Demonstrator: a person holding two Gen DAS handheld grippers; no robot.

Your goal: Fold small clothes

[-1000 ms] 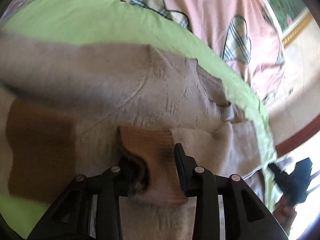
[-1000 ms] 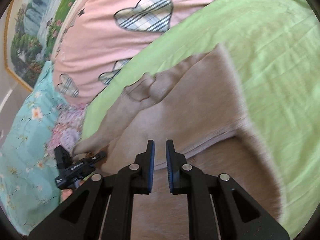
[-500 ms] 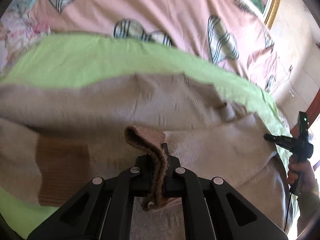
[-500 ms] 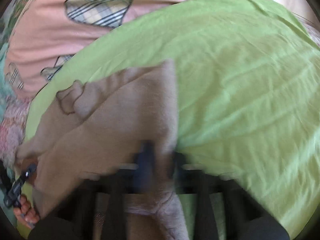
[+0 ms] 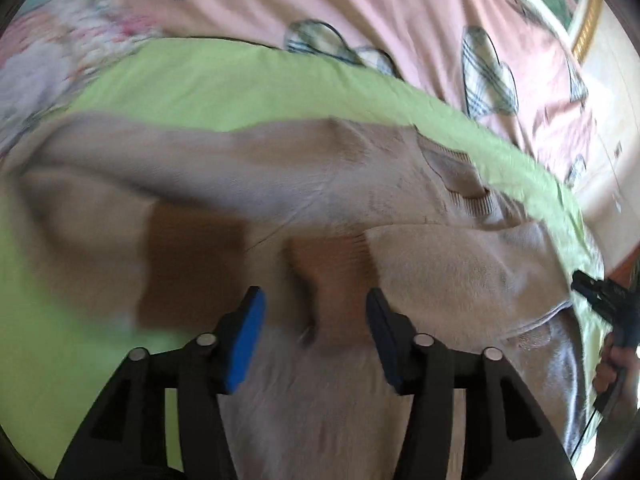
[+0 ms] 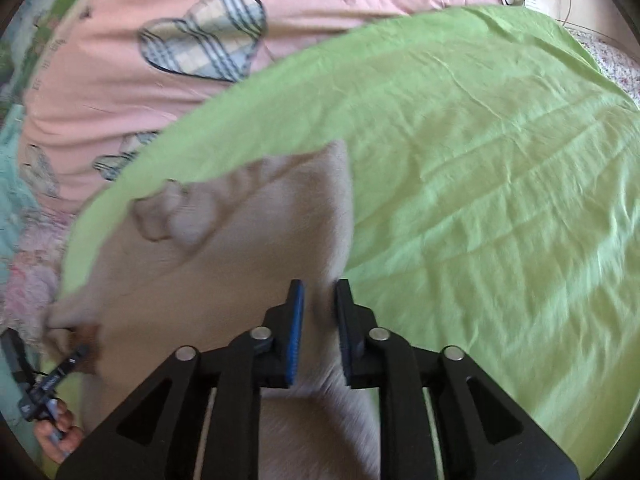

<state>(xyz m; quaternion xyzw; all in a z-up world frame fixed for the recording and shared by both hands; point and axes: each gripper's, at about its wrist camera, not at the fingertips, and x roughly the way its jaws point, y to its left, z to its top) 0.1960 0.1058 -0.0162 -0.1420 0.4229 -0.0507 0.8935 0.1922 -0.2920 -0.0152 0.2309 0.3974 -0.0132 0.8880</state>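
A beige knit sweater lies on a green sheet, with both sleeves folded over its body. The brown cuff of one sleeve lies flat between the open jaws of my left gripper, which holds nothing. A second brown cuff lies to the left. In the right wrist view my right gripper is narrowly parted, and the folded edge of the sweater runs between its pads. Whether it pinches the cloth is unclear.
The green sheet covers a bed with a pink heart-print quilt behind it. The other gripper and the hand that holds it show at the right edge of the left view and the lower left of the right view.
My left gripper opened and let the brown cuff drop flat onto the sweater. My right gripper swung along the sweater's folded edge toward the green sheet and now sits at that edge.
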